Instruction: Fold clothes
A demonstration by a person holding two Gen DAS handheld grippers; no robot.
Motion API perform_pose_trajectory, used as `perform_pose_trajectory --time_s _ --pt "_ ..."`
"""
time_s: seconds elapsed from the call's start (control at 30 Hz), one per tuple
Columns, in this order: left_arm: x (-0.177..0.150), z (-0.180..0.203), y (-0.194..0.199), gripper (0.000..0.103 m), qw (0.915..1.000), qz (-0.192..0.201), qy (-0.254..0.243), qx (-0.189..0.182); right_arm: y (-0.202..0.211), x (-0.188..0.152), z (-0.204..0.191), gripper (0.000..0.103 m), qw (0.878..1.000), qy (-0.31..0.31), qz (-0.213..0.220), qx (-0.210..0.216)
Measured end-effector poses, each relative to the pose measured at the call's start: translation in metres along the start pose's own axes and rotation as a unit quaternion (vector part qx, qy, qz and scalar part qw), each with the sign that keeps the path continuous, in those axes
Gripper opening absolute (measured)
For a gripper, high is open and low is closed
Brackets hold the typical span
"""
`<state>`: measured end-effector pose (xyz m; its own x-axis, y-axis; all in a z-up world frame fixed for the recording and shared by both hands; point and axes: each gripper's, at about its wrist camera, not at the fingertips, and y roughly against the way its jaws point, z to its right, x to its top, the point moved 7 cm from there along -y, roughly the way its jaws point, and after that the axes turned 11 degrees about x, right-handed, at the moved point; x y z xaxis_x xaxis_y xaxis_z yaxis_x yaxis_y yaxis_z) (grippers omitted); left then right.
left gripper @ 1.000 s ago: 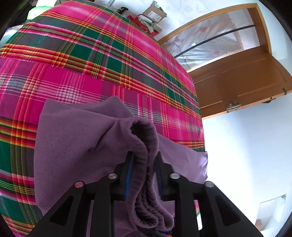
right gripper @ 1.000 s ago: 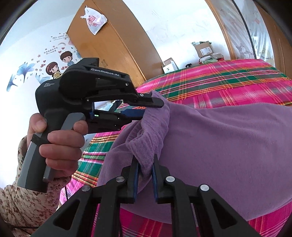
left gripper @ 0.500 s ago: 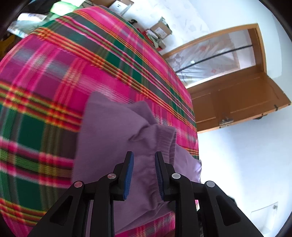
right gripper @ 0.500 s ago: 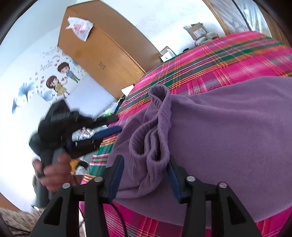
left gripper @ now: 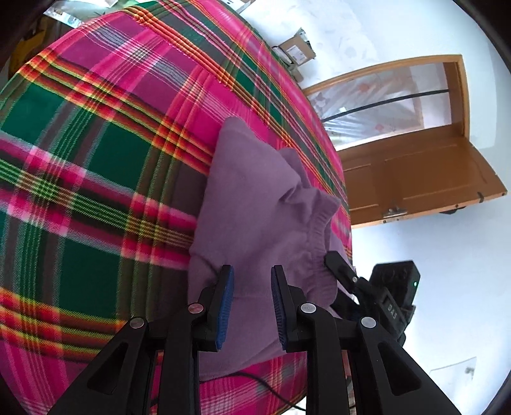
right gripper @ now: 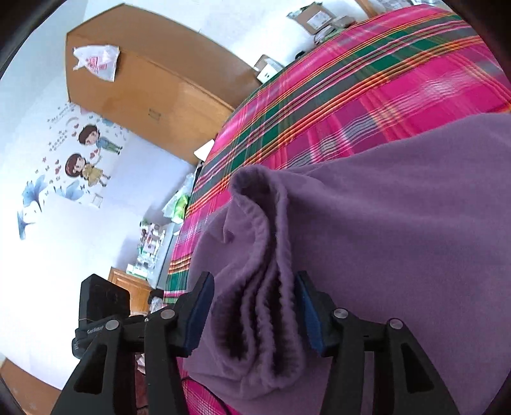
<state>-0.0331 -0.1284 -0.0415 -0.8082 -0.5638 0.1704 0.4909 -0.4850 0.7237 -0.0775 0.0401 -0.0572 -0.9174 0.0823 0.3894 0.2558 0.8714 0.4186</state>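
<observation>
A purple fleece garment [left gripper: 255,217] lies folded on a pink, green and orange plaid bedcover [left gripper: 95,178]. My left gripper [left gripper: 251,281] is open just above the garment's near edge, with nothing between its blue pads. The right gripper's body shows at the garment's right edge in this view [left gripper: 383,303]. In the right wrist view the garment [right gripper: 399,230] fills the lower right. My right gripper [right gripper: 255,290] is open, its jaws wide on either side of the bunched ribbed band [right gripper: 262,287], not pinching it.
The bed's near edge runs below the garment [left gripper: 255,383], with a thin black cable [left gripper: 271,389] hanging there. An open wooden door [left gripper: 415,178] stands to the right. A wooden wardrobe [right gripper: 153,83] and cardboard boxes [right gripper: 316,19] stand beyond the bed.
Both grippers let go of the purple band and opened. The garment dropped onto the bedcover. The left gripper drew back and away from the right one.
</observation>
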Motion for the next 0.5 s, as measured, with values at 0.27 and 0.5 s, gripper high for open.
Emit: perform_pose_trajectory --time_s 0.27,0.5 --pt "-0.016 -0.004 -0.009 0.030 0.9995 -0.027 -0.014 -0.001 -0.001 -0.009 -0.012 0.023 0.997 0.066 -0.003 -0.046" --pt "-0.017 -0.001 -0.001 0.030 0.9998 -0.015 -0.013 -0.008 0.015 -0.010 -0.023 0.022 0.998 0.062 0.016 -0.028"
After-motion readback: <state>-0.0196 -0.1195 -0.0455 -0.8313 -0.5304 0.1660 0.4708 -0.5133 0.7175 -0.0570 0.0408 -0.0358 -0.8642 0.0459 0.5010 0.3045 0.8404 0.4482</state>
